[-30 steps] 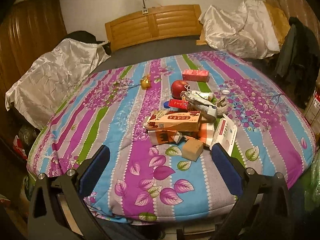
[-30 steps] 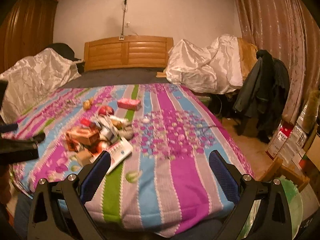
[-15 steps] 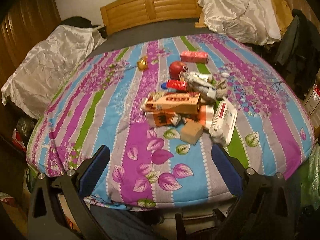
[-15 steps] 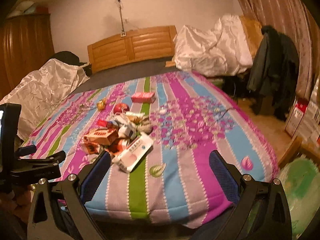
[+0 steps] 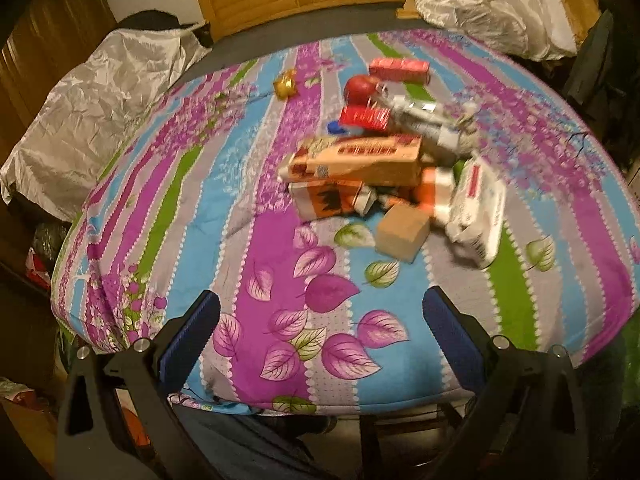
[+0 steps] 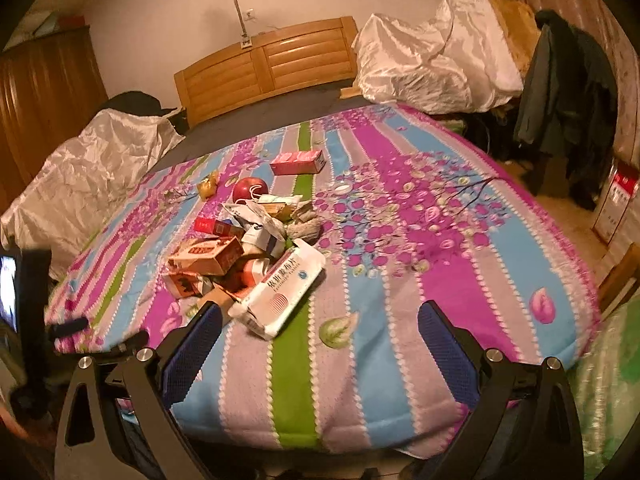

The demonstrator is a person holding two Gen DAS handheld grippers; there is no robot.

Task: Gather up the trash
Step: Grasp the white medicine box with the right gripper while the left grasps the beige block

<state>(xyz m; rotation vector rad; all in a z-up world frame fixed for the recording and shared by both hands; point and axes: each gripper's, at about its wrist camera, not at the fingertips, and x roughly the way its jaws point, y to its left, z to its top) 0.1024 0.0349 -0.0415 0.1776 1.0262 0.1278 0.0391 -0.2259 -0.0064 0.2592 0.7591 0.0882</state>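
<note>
A heap of trash lies on the striped floral cloth [image 5: 256,264]: a long orange carton [image 5: 356,158], a small brown box [image 5: 402,232], a white wipes pack [image 5: 478,204], crumpled wrappers [image 5: 424,124], a red apple [image 5: 360,87] and a pink box [image 5: 400,69]. My left gripper [image 5: 320,308] is open and empty above the near edge, short of the heap. My right gripper [image 6: 318,320] is open and empty, its left finger close to the wipes pack [image 6: 286,290] and the carton [image 6: 208,256].
A gold wrapper [image 5: 285,85] lies apart at the far left. Silver-covered bundles [image 5: 100,104] flank the wooden headboard [image 6: 268,64]. A dark coat [image 6: 568,92] hangs at the right. A green bag [image 6: 604,384] sits by the near right edge.
Both grippers have tilted down and moved closer to the cloth; the heap now sits lower and larger in both views. Both stay open and empty.
</note>
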